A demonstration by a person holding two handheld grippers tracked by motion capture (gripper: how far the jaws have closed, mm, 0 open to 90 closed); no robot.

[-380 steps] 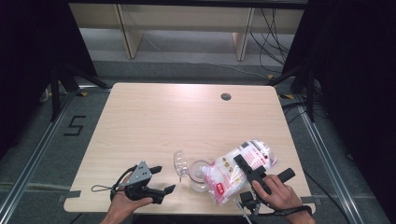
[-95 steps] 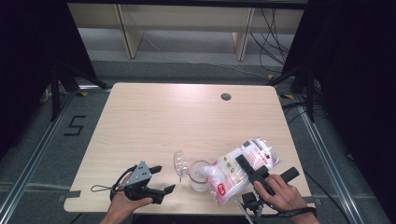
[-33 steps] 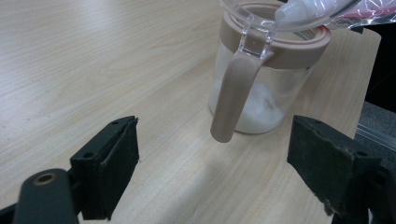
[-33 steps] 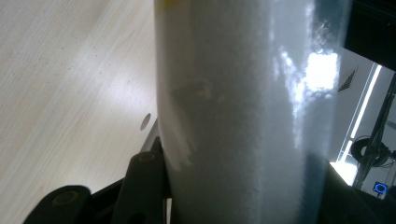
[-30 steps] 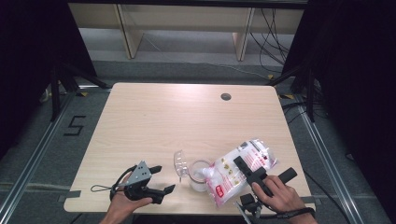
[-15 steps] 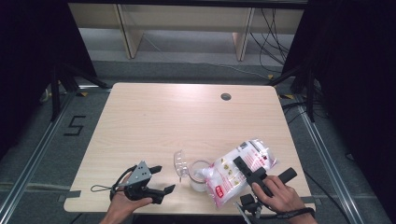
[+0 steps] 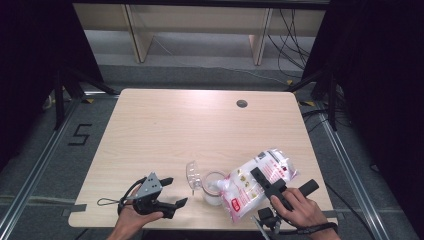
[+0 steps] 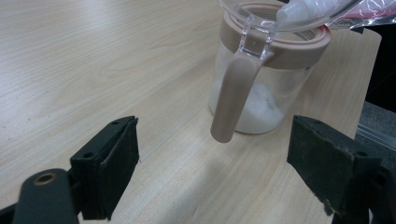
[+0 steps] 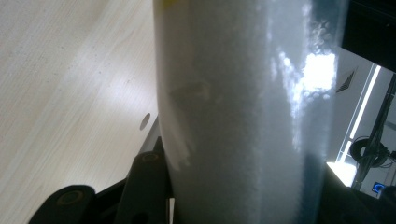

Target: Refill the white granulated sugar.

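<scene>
A clear jar [image 7: 214,187] [image 8: 261,88] with a beige rim stands near the table's front edge, its clear lid [image 7: 192,175] flipped open to the left, white powder in its bottom. My right gripper [image 7: 270,187] is shut on a plastic bag of white powder [image 7: 257,182] [image 9: 243,112], tilted with its lower corner over the jar's mouth. My left gripper [image 7: 170,192] [image 8: 229,172] rests open on the table left of the jar, nothing between its fingers [image 8: 112,163].
The wooden table [image 7: 200,130] has a round cable hole [image 7: 242,103] at the back right. Beyond the far edge stand wooden shelf legs [image 7: 137,35] and cables on a grey floor.
The bag has shifted slightly in my right gripper over the jar; the powder level in the jar has risen a little. My left gripper has stayed put.
</scene>
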